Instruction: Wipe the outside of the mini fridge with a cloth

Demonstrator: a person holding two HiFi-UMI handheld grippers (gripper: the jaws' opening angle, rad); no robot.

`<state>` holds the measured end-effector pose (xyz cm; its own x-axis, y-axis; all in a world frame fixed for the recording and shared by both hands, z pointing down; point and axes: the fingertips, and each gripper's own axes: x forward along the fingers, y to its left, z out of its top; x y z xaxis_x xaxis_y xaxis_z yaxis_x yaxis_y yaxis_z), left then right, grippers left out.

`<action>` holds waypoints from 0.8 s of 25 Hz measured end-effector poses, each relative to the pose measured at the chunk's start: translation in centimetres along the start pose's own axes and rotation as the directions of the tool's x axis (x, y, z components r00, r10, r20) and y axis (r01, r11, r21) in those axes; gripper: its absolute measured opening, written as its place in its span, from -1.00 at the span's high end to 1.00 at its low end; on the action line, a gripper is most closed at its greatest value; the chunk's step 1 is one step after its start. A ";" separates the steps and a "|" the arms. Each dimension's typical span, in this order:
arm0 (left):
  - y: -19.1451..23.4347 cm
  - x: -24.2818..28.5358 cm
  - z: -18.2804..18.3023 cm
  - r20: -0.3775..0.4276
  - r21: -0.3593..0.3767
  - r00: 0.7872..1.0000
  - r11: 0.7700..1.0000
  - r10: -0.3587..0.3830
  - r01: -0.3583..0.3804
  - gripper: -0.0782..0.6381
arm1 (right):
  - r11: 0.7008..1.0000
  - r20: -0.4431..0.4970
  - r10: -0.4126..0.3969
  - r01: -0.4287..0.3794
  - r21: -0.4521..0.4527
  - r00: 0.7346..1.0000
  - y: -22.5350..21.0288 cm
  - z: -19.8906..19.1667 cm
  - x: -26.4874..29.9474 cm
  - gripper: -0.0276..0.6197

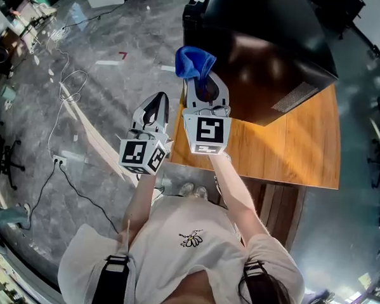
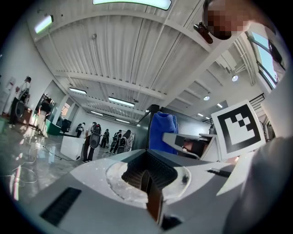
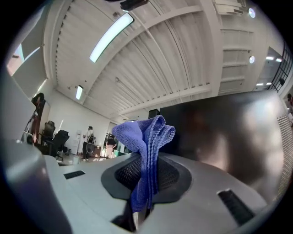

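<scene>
The black mini fridge stands on a wooden table; its dark glossy side fills the right of the right gripper view. My right gripper is shut on a folded blue cloth, held up near the fridge's left edge. The cloth sticks up from between the jaws. My left gripper hangs beside the right one over the floor, jaws closed together with nothing in them. From the left gripper view the cloth shows ahead, with the fridge behind it.
Grey floor with cables lies left of the table. Several people stand far off, with office chairs and a white counter.
</scene>
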<state>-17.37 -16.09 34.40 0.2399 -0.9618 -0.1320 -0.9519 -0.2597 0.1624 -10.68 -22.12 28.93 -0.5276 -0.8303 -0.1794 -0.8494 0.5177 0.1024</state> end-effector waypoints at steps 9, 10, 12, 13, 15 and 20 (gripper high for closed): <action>2.0 -0.5 -0.4 -0.010 -0.011 1.000 1.000 0.027 -0.027 0.77 | 0.997 -0.039 -0.041 0.038 -0.074 0.998 0.3 -1.8 2.6 0.70; 2.0 -0.4 -0.4 -0.009 -0.012 1.000 1.000 0.026 -0.026 0.77 | 0.996 -0.039 -0.048 0.045 -0.078 0.998 0.1 -1.8 2.4 0.70; 1.8 -0.2 -0.5 -0.008 -0.014 1.000 1.000 0.018 -0.018 0.77 | 0.995 -0.044 -0.067 0.064 -0.077 0.997 -0.6 -2.0 1.9 0.70; 1.6 -0.1 -0.6 -0.009 -0.015 1.000 1.000 0.012 -0.012 0.77 | 0.994 -0.046 -0.077 0.074 -0.076 0.996 -0.9 -2.1 1.7 0.70; 1.2 0.2 -0.8 -0.014 -0.016 1.000 1.000 0.000 -0.001 0.77 | 0.992 -0.050 -0.101 0.097 -0.080 0.994 -1.9 -2.3 0.9 0.70; -0.4 0.9 -0.8 -0.013 -0.031 0.999 0.999 -0.030 0.030 0.77 | 0.981 -0.054 -0.171 0.165 -0.105 0.984 -5.5 -2.3 -1.5 0.70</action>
<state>-16.60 -16.96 35.04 0.2708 -0.9546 -0.1239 -0.9381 -0.2906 0.1887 -5.23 -24.23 30.86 -0.3739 -0.9166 -0.1415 -0.9210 0.3489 0.1735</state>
